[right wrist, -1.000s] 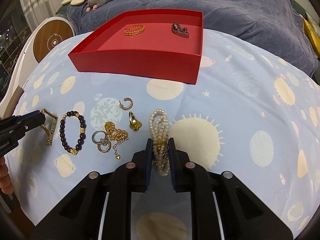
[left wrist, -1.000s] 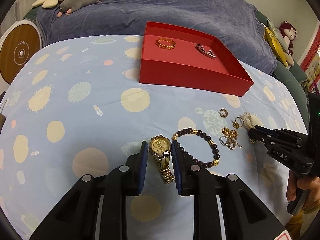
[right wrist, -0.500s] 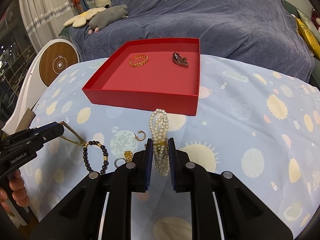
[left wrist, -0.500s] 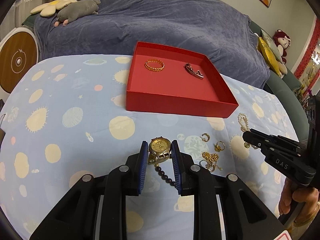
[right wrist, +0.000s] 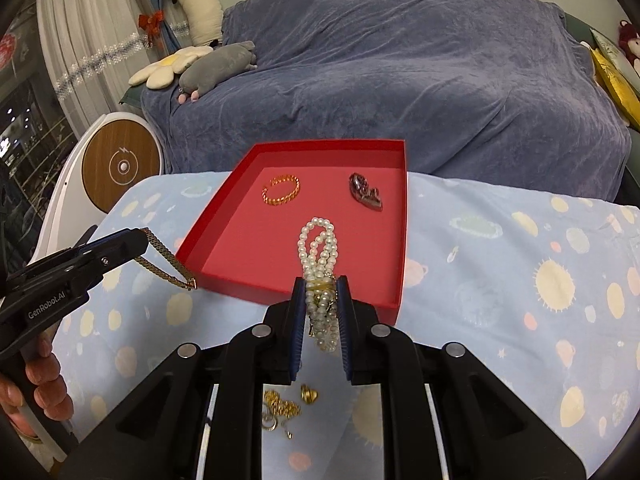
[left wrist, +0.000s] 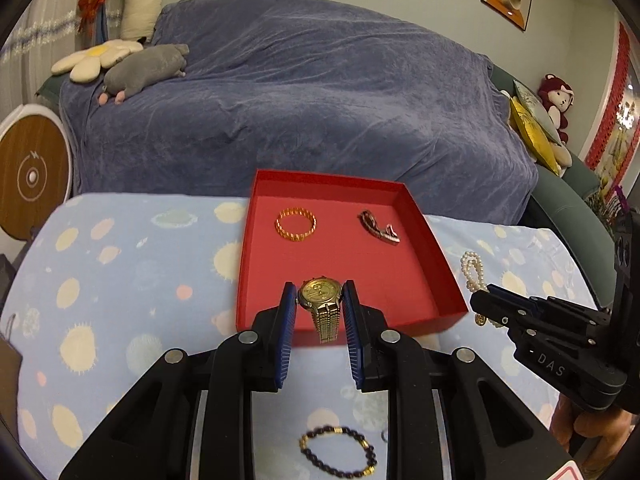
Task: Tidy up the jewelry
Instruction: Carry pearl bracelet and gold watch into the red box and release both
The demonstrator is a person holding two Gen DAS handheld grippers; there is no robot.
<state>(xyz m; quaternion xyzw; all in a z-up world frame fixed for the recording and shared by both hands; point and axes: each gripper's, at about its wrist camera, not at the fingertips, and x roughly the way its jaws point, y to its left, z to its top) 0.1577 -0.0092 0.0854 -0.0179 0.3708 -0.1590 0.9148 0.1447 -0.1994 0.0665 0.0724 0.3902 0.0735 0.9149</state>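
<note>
Left wrist view: the left claw (left wrist: 319,306) clamps the gold watch (left wrist: 321,300), strap hanging down, above the red tray's (left wrist: 436,268) near edge, while the right claw (right wrist: 320,300) grips the pearl bracelet (right wrist: 319,248), long axis pointing away.

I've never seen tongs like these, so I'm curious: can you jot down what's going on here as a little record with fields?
Setting: spotted cloth before a blue-covered sofa
Left tongs: shut on a gold watch, strap dangling
Right tongs: shut on a pearl bracelet
Red box: open, holding a gold ring and a dark clip
On the cloth: bead bracelet, small gold pieces
Both held pieces: lifted, near the box's front edge
</note>
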